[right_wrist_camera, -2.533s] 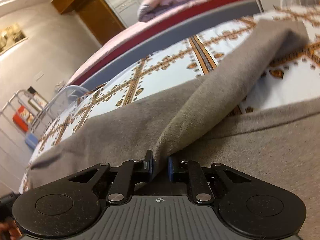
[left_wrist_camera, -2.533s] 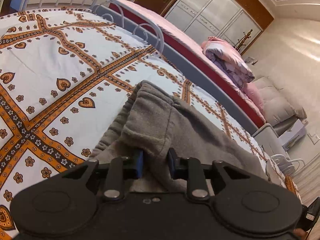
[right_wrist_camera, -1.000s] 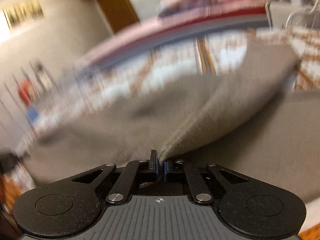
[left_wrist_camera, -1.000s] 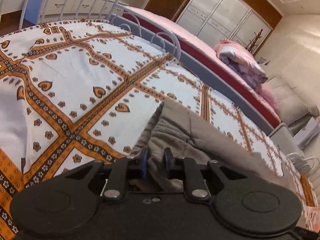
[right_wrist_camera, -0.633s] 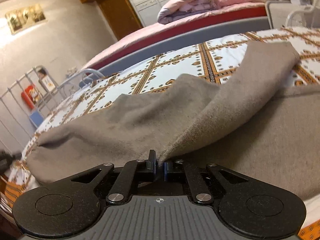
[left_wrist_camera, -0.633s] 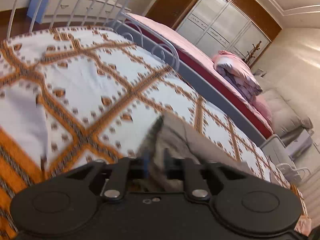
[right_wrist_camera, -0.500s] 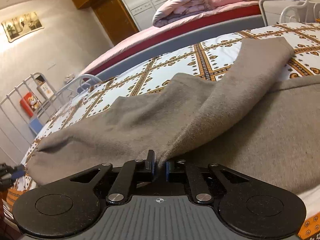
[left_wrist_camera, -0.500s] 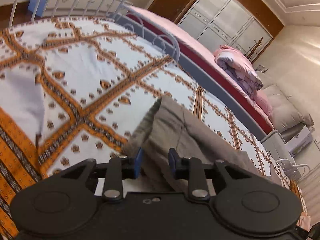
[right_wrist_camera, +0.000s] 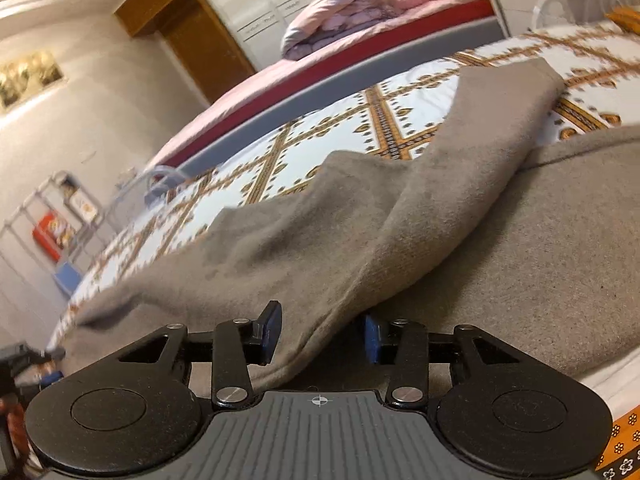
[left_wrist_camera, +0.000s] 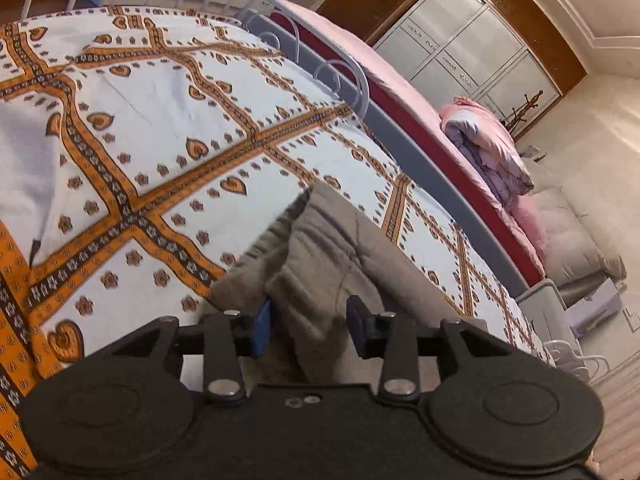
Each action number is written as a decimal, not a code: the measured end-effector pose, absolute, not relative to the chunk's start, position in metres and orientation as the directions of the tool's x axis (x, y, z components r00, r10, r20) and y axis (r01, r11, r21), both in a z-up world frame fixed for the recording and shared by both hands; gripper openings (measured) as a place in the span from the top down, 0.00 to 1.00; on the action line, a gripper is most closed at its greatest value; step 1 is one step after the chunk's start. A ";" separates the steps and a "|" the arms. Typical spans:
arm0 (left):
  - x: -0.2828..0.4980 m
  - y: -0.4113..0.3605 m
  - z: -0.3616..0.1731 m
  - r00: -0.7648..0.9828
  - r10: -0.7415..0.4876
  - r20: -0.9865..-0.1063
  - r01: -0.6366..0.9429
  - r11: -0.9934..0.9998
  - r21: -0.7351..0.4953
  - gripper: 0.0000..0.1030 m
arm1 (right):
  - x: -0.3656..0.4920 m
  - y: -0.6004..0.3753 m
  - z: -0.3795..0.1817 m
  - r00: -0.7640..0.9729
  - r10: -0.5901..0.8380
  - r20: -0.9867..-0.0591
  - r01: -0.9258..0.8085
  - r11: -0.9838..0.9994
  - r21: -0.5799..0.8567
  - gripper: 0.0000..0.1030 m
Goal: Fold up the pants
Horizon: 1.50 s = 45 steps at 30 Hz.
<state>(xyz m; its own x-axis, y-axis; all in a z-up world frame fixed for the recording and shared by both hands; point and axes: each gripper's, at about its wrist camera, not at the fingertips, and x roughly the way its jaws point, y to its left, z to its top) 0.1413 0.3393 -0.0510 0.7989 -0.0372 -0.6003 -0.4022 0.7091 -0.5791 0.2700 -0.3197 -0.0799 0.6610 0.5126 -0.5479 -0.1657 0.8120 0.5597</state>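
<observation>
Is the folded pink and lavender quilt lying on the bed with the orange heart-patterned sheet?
No, the pink and lavender quilt lies on the farther pink-sheeted bed, beyond the orange heart-patterned sheet.

No text I can read in either wrist view, no labels, no brand marks, no numbers, no signs

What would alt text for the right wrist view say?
Grey pants lie on a patterned bedspread, one fold draped between the right gripper's parted jaws, which have just been opening. A pink bed stands behind.
</observation>
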 end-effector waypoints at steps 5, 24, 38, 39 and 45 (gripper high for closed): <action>0.140 0.338 -0.052 0.815 -0.036 -0.579 -0.391 0.702 -0.595 0.74 | 0.275 -0.325 -0.086 0.656 0.512 -0.554 -0.129 0.800 0.586 0.59; 0.144 0.360 -0.064 0.810 -0.013 -0.586 -0.392 0.732 -0.558 0.96 | 0.277 -0.301 -0.100 0.571 0.579 -0.582 -0.217 0.790 0.573 0.94; 0.155 0.325 -0.004 0.803 0.072 -0.591 -0.383 0.822 -0.420 0.79 | 0.268 -0.347 -0.053 0.688 0.490 -0.536 -0.210 0.841 0.499 0.78; 0.166 0.318 -0.006 0.793 0.039 -0.609 -0.366 0.828 -0.424 0.75 | 0.274 -0.352 -0.049 0.704 0.464 -0.538 -0.197 0.855 0.479 0.75; 0.205 0.281 -0.041 0.704 0.007 -0.710 -0.378 0.851 -0.366 0.72 | 0.327 -0.362 -0.038 0.731 0.357 -0.581 -0.132 0.910 0.393 0.66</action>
